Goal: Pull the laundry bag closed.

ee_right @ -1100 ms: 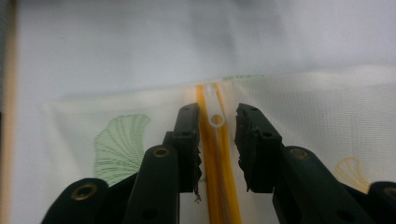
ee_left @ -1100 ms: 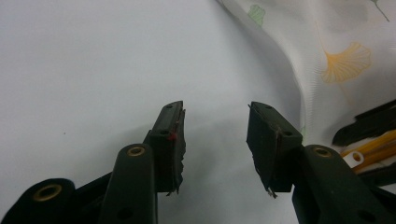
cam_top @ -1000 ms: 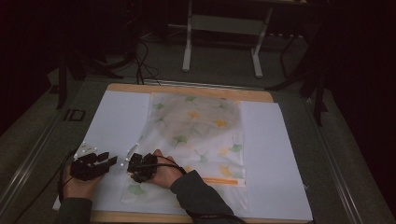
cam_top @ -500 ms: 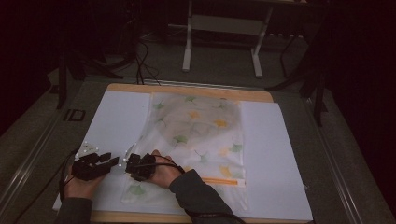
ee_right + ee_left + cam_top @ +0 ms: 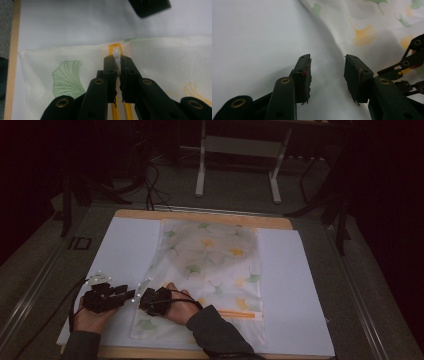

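Zipper pull [image 5: 116, 55] pinched in right hand-held gripper [image 5: 117, 62] — left hand-held gripper [image 5: 327, 72] gapes beside the pouch [image 5: 215, 265]

left gripper [image 5: 327, 72] jaws apart, right gripper [image 5: 116, 67] jaws clamped

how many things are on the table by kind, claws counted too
mesh bag with ginkgo leaf print: 1
white zipper pull on the bag's yellow zipper: 1
white sheet covering the table top: 1
claws: 2, the left claw open over the sheet, the right claw shut on the zipper pull
total: 5
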